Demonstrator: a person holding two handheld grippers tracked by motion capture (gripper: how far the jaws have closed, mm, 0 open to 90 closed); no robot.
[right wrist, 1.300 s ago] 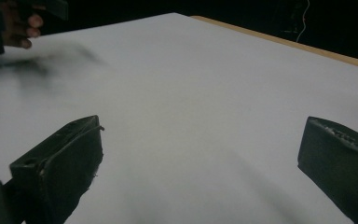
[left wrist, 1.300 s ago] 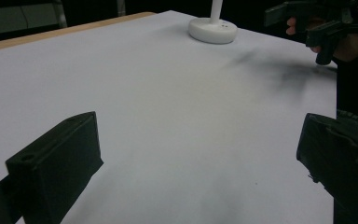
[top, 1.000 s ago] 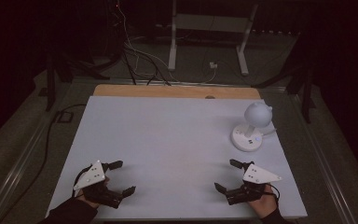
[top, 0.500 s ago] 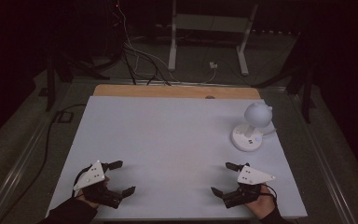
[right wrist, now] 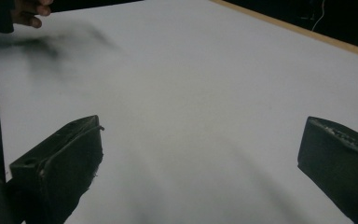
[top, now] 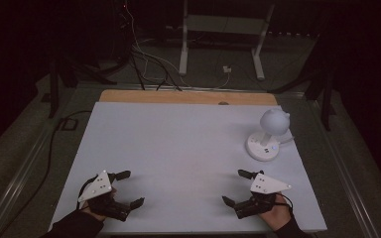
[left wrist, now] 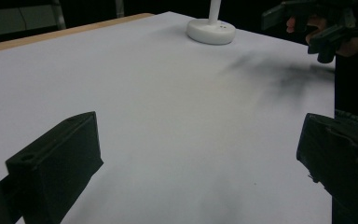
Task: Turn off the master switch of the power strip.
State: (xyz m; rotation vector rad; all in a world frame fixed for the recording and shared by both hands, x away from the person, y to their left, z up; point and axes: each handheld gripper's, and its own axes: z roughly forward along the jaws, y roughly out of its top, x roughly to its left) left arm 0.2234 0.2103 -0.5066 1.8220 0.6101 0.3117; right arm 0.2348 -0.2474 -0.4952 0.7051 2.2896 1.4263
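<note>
Nearest, at the front edge of the worktop [top: 178, 144], both tongs rest low with jaws spread wide and nothing between them: the left tongs [top: 127, 189] at about 7 o'clock of the white sheet, the right tongs [top: 237, 187] at about 5 o'clock.

Farther off, at roughly 2 o'clock on the sheet, stands the lamp [top: 268, 135], upright, well apart from both tongs. From the right tongs it lies at about 1 o'clock, near; from the left tongs it is far across, toward 2 o'clock, its base [left wrist: 211, 31] showing in the left gripper view beside the right tongs [left wrist: 314, 29].

By its look the lamp is light, rigid plastic: a round head on a thin neck over a flat disc. The smooth head would likely slip; the neck just above the disc seems the safest hold, and a cord behind it may drag.
</note>
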